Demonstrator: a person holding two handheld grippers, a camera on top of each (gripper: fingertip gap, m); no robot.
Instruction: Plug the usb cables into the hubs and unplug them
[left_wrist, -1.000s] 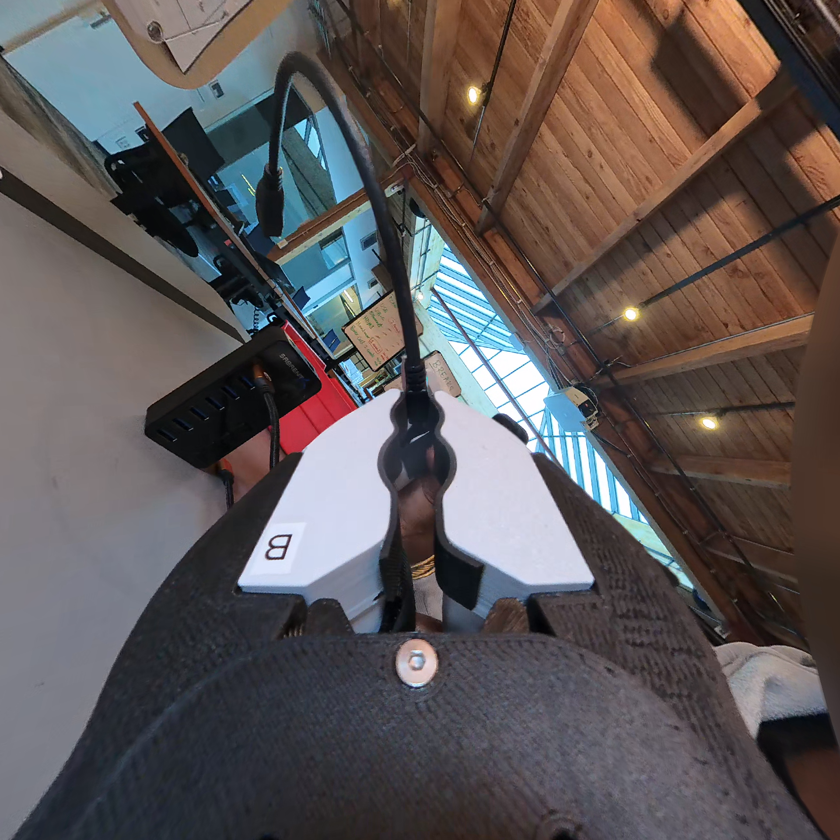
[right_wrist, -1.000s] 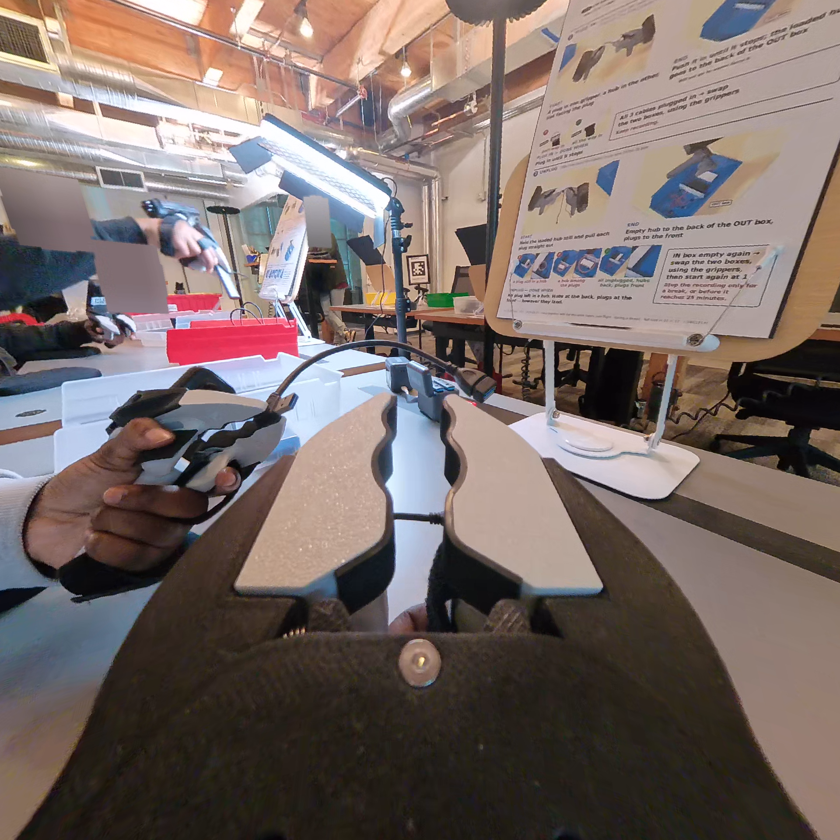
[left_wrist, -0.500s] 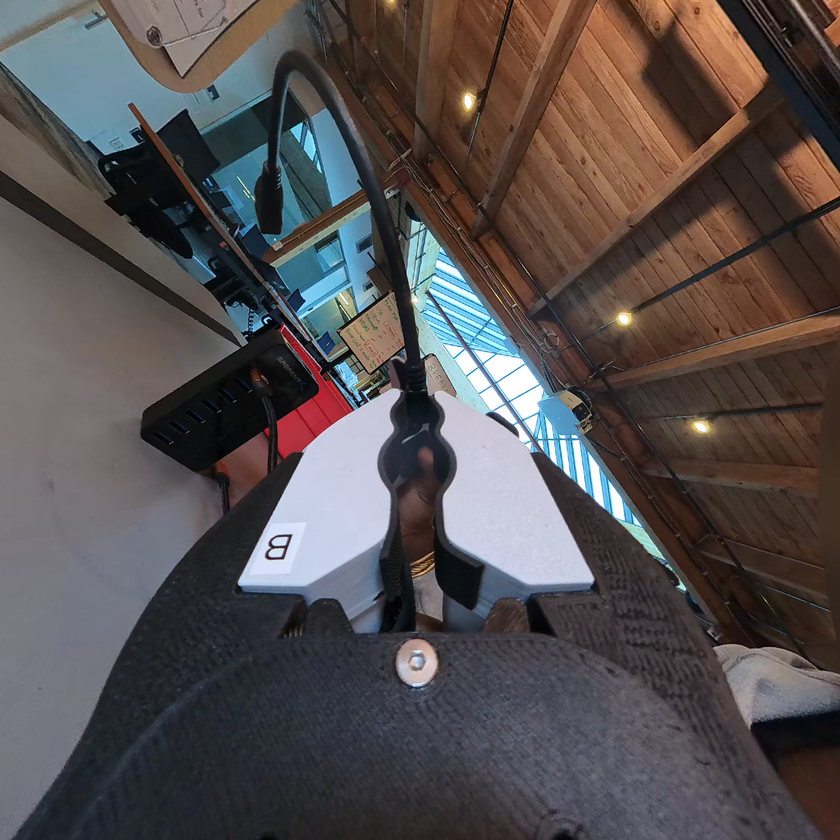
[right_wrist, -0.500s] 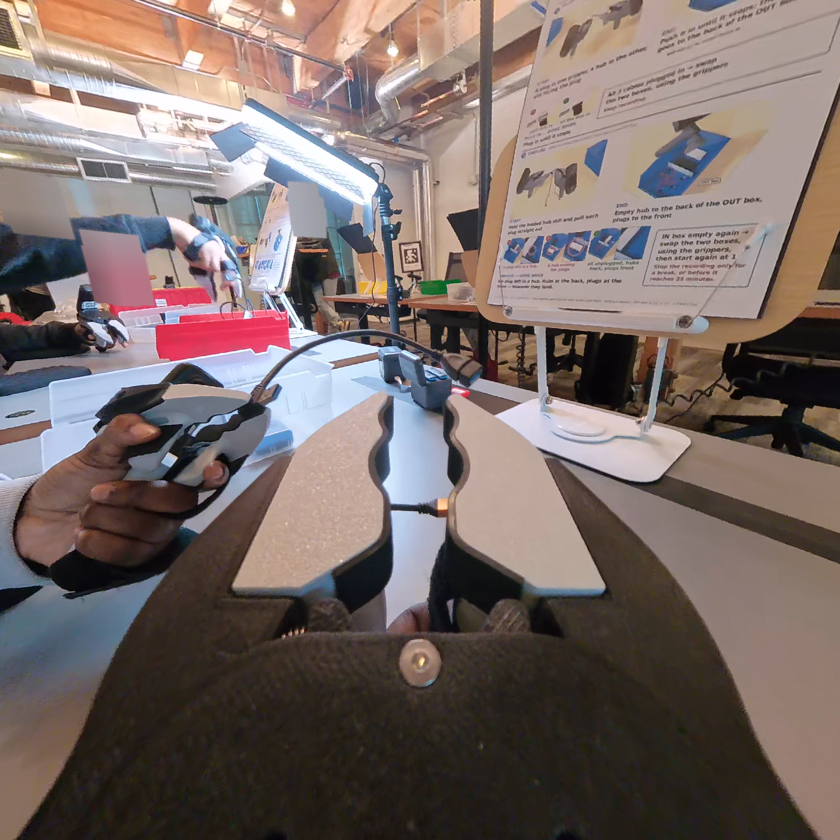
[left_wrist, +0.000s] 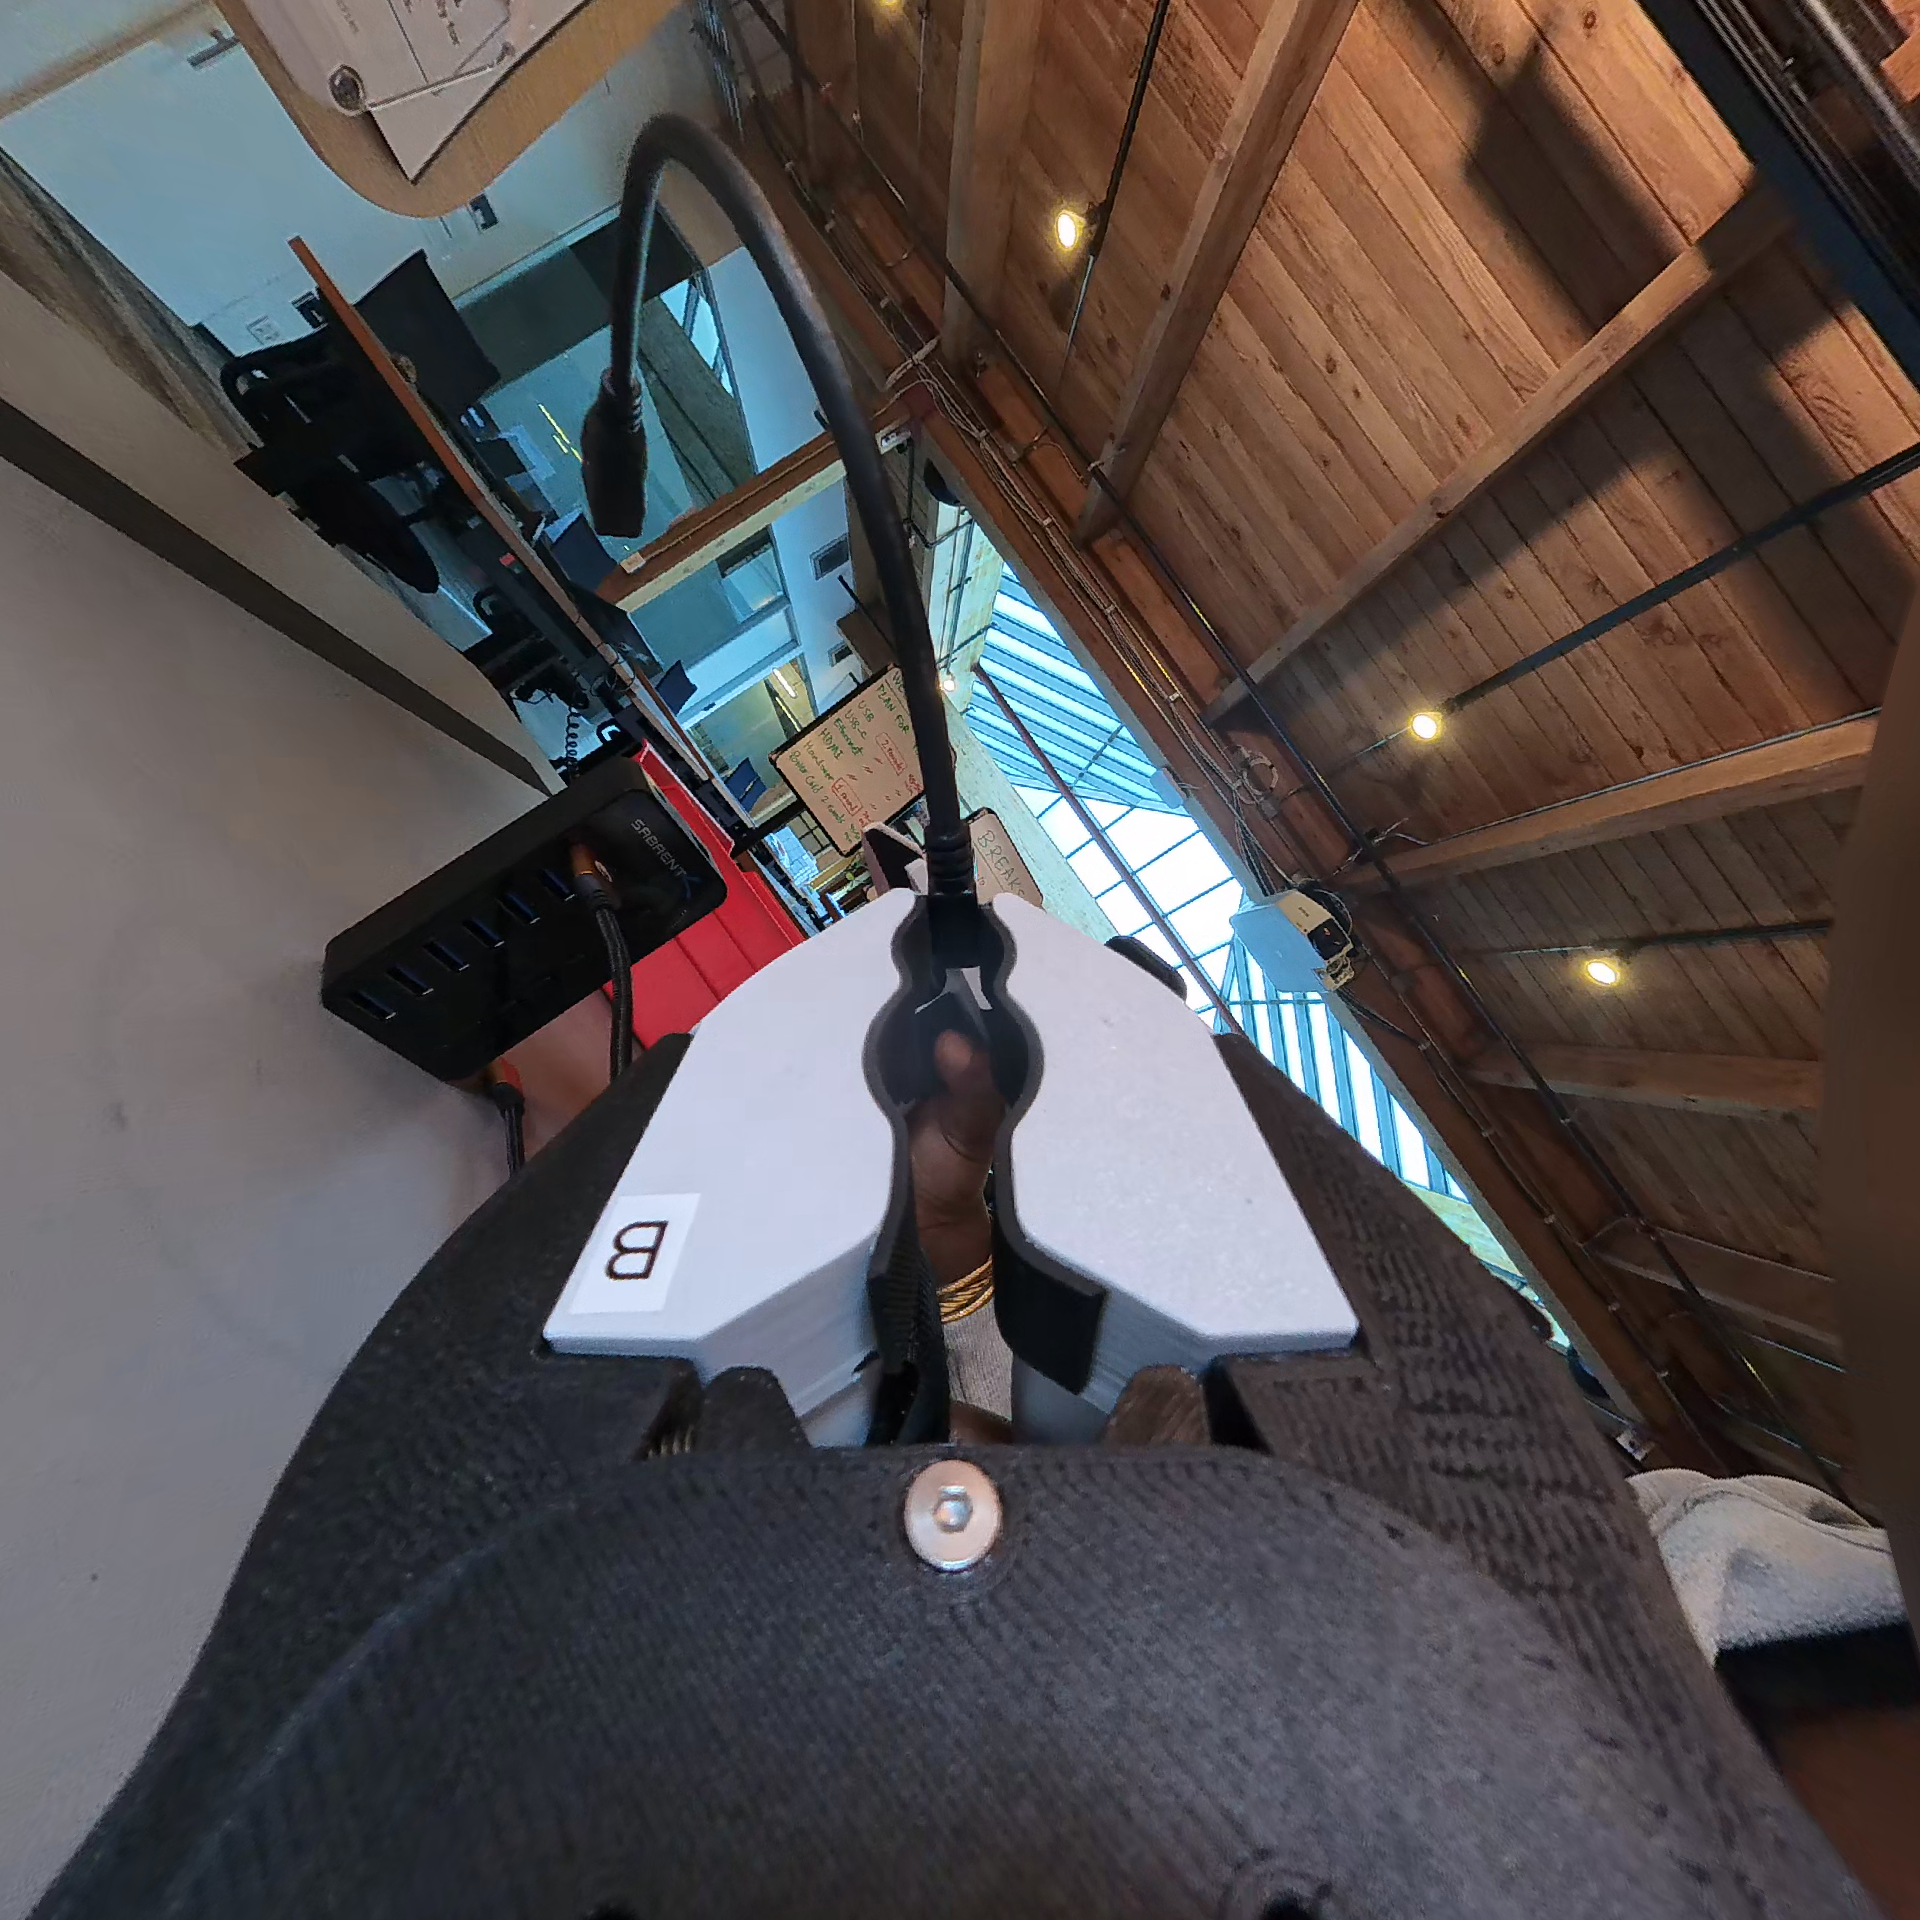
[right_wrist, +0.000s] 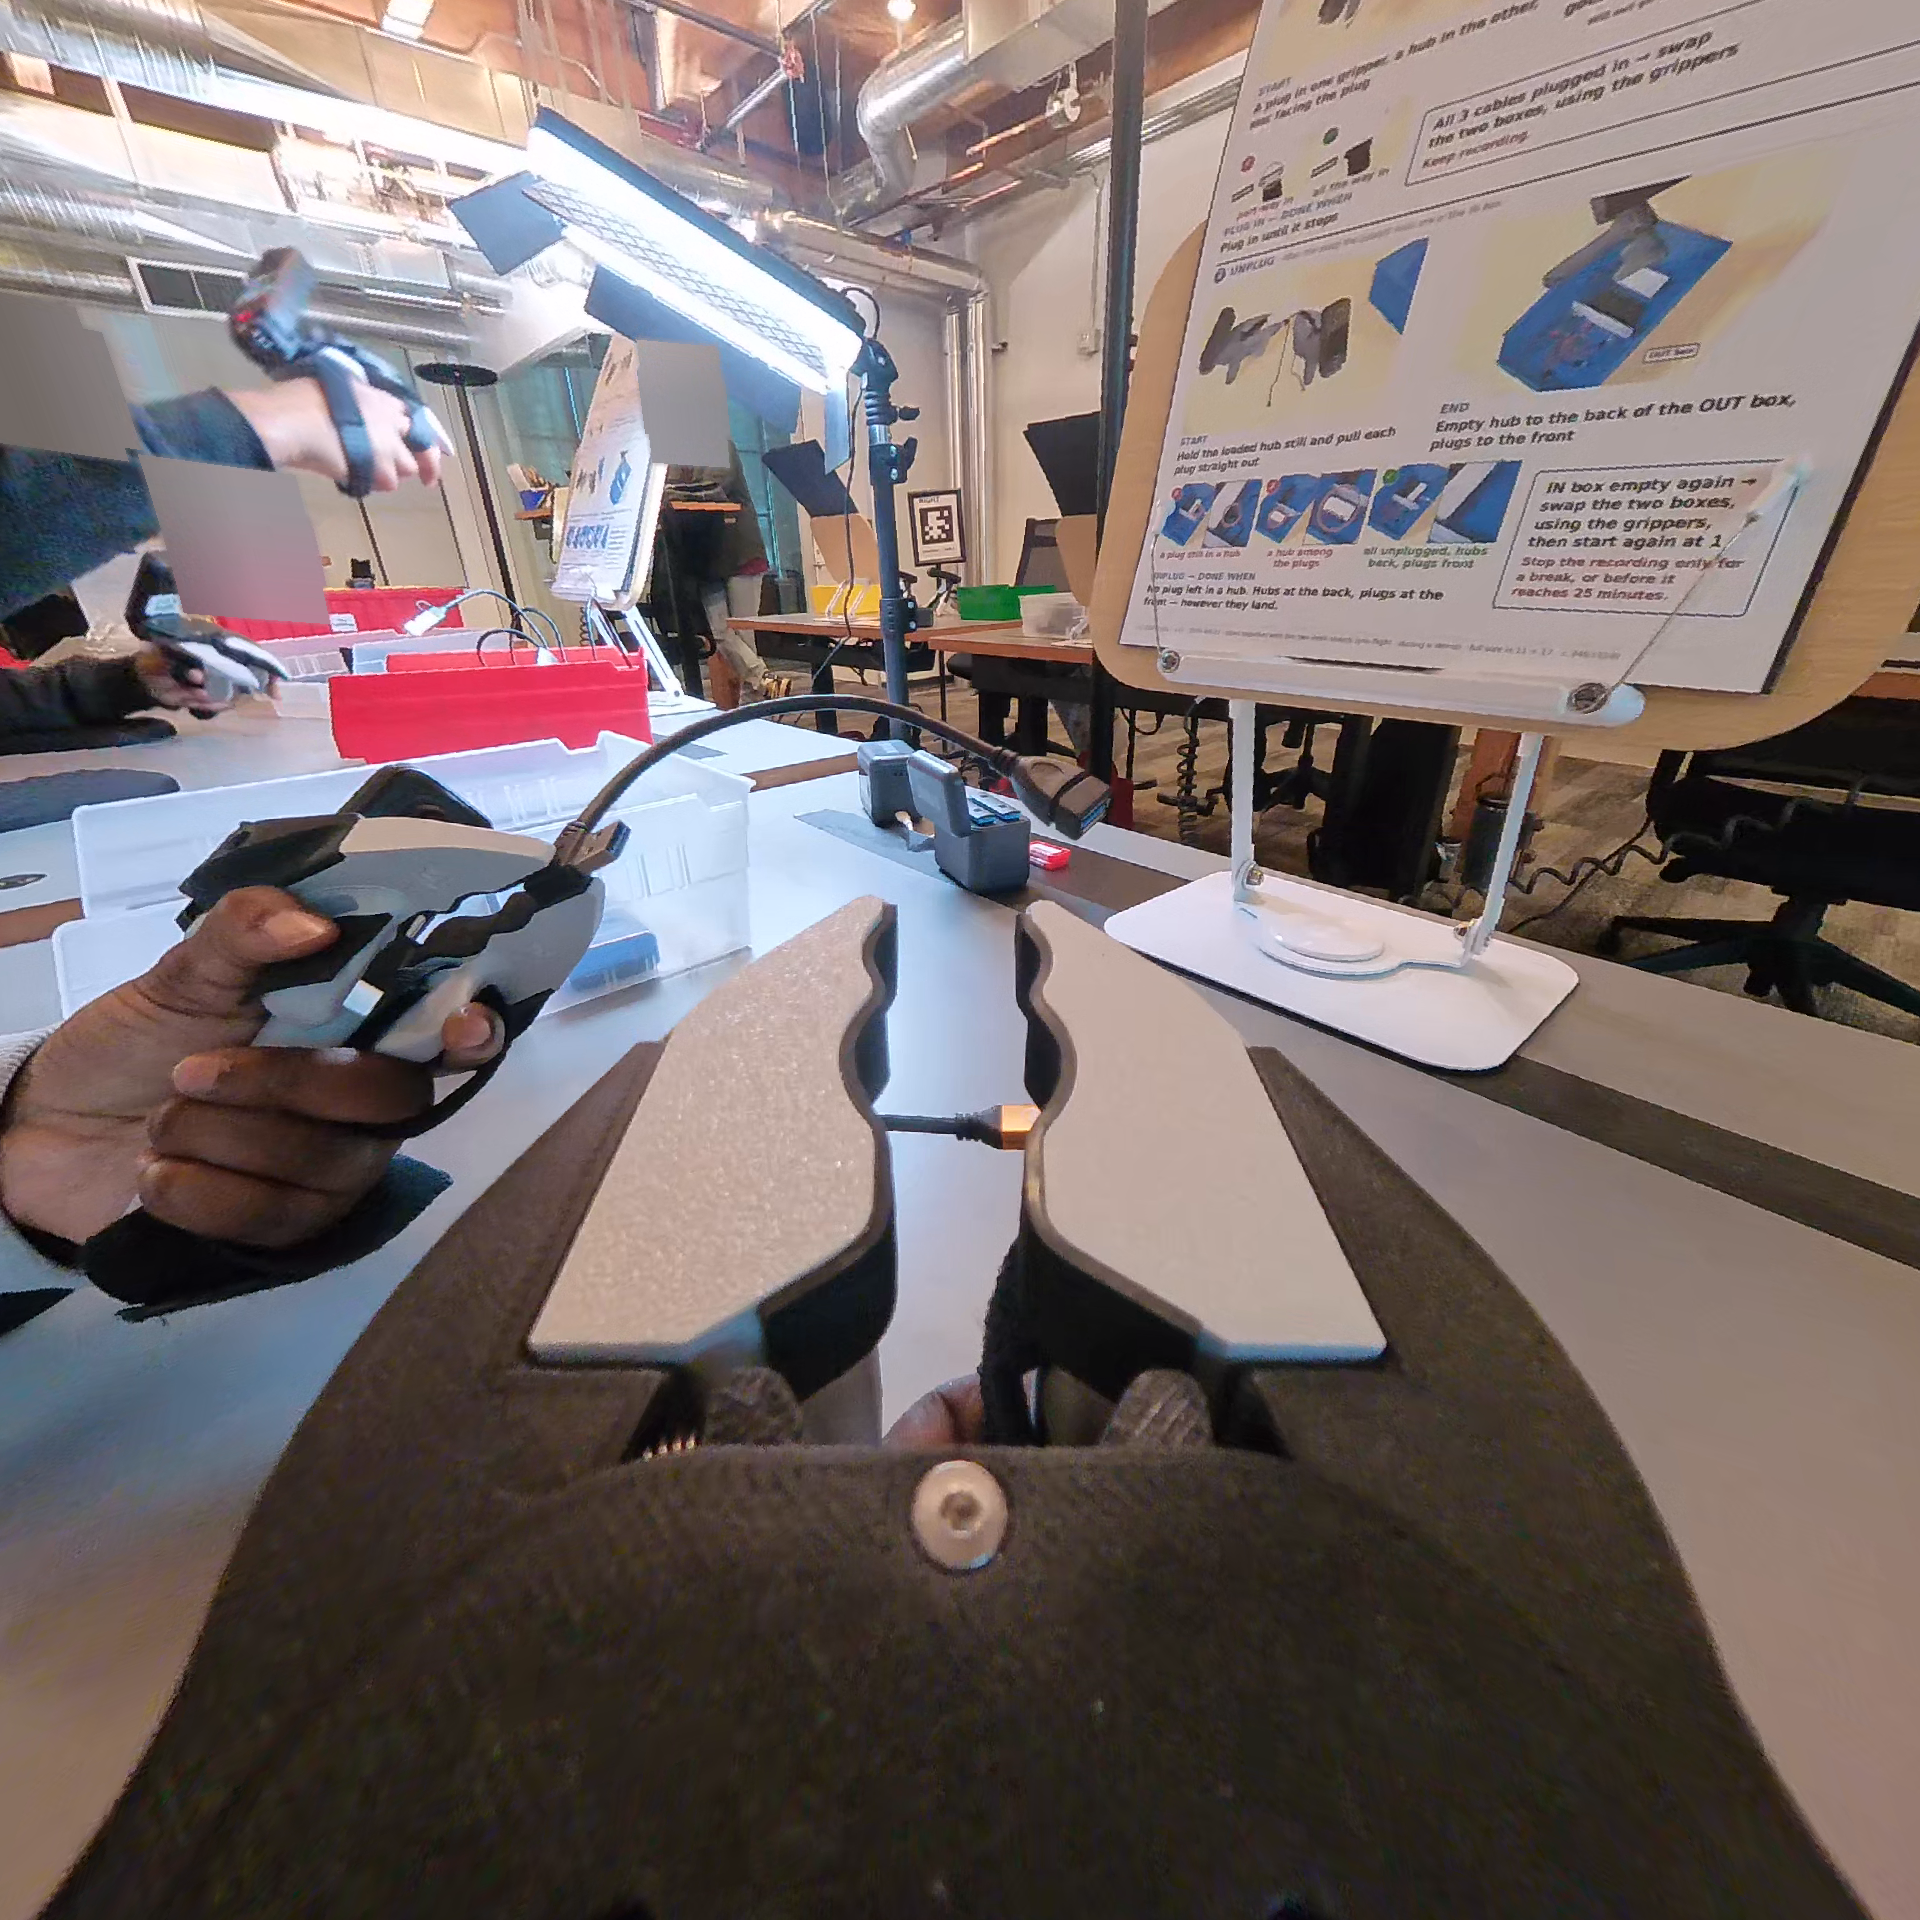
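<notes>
Left wrist view shows the left gripper (left_wrist: 951, 920) with its fingers closed on the plug (left_wrist: 948, 935) of a short black USB extension cable (left_wrist: 831, 343). The cable arches up and over, and its free socket end (left_wrist: 613, 457) hangs in the air. Down to the left, against the grey table (left_wrist: 156, 935), sits the black multi-port hub (left_wrist: 499, 935). One braided cable with an orange plug (left_wrist: 587, 862) is seated near its far end, and a row of blue ports beside it is free. Right wrist view shows the right gripper (right_wrist: 956, 935) with its fingers apart and nothing visibly pinched. Through the gap an orange plug (right_wrist: 1006, 1124) runs off behind the right-hand finger, so I cannot tell how the hub is being steadied. The step in hand looks like bringing the held plug to a free port. To do it well, the left gripper should turn so the plug faces the port row squarely, with the flat of the plug matched to the slot. It should stay clear of the braided cable and push straight along the port's axis, not at an angle. The plug is held close to the fingertips, so it may pivot under load. A slow, straight push against a firmly braced hub should help.
</notes>
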